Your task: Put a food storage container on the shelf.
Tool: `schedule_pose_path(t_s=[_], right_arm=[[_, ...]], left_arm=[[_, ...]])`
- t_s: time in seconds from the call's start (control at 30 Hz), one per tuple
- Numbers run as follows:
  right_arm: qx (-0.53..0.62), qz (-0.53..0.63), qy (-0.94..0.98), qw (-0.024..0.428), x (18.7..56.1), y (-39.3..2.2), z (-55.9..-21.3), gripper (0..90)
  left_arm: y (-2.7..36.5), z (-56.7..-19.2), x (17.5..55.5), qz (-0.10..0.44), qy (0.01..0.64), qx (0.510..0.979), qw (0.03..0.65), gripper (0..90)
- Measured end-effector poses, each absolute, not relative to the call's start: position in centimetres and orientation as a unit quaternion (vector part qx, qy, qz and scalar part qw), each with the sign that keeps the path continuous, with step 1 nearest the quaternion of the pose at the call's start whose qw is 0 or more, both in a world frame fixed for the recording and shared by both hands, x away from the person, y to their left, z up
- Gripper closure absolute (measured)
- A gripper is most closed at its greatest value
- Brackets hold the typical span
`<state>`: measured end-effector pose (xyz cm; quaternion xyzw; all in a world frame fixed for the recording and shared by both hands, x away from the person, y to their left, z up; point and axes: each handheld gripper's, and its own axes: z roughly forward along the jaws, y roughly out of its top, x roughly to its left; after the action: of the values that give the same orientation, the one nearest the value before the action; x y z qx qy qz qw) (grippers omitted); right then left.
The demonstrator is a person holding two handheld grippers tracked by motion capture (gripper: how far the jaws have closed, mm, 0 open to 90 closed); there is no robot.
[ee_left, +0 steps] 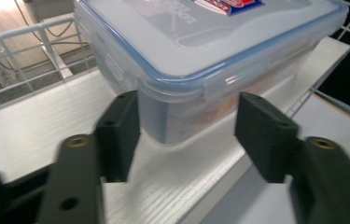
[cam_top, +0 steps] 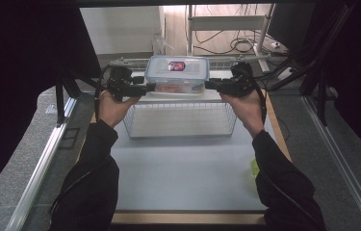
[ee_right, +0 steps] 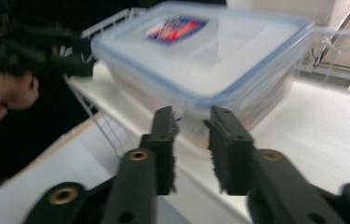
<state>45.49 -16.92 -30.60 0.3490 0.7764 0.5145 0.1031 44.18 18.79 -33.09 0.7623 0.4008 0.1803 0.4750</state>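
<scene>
A clear plastic food box [cam_top: 177, 72] with a blue-rimmed lid and a red and blue label rests on the white shelf board [cam_top: 178, 97] of a wire rack. Something reddish shows through its wall. My left gripper [cam_top: 150, 87] reaches in at the box's left end. In the left gripper view the gripper [ee_left: 189, 135] is open wide, with a corner of the box [ee_left: 196, 51] just beyond its fingertips. My right gripper [cam_top: 210, 85] meets the box's right end. In the right gripper view its jaws [ee_right: 193, 140] stand a narrow gap apart, holding nothing, right before the box [ee_right: 200, 56].
Under the shelf board the white wire rack [cam_top: 180, 120] stands on a grey mat [cam_top: 183, 173]. A yellow-green scrap [cam_top: 254, 167] lies at the mat's right edge. Metal rails [cam_top: 38, 168] run along both sides. Cables [cam_top: 236, 45] and a dark monitor [cam_top: 289, 21] sit behind.
</scene>
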Motion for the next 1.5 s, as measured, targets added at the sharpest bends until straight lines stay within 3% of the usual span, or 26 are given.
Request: schedule_pose_path(t_s=[0.07, 0.23, 0.57, 0.83, 1.1, 1.5], right_arm=[[0.340, 0.501, 0.789, 0.104, 45.3, -16.3, -31.3, 78.0], [0.349, 0.490, 0.790, 0.118, 46.4, -15.5, -32.1, 84.1], [0.355, 0.491, 0.784, 0.133, 47.3, -15.7, -32.7, 86.9], [0.346, 0.493, 0.786, 0.139, 46.2, -16.3, -32.7, 76.2], [0.314, 0.487, 0.800, 0.153, 43.6, -16.2, -33.3, 55.1], [0.276, 0.483, 0.814, 0.166, 40.3, -16.5, -35.0, 29.3]], left_arm=[[18.8, -33.1, 44.2, 0.182, 0.411, 0.756, 0.476, 50.8], [18.5, -33.1, 44.2, 0.180, 0.407, 0.761, 0.471, 59.5], [16.8, -33.7, 44.3, 0.206, 0.401, 0.771, 0.450, 59.0], [16.7, -33.5, 42.7, 0.210, 0.378, 0.771, 0.468, 45.4], [16.4, -34.8, 39.8, 0.210, 0.346, 0.781, 0.476, 27.6], [16.6, -37.4, 35.0, 0.194, 0.323, 0.790, 0.484, 16.0]])
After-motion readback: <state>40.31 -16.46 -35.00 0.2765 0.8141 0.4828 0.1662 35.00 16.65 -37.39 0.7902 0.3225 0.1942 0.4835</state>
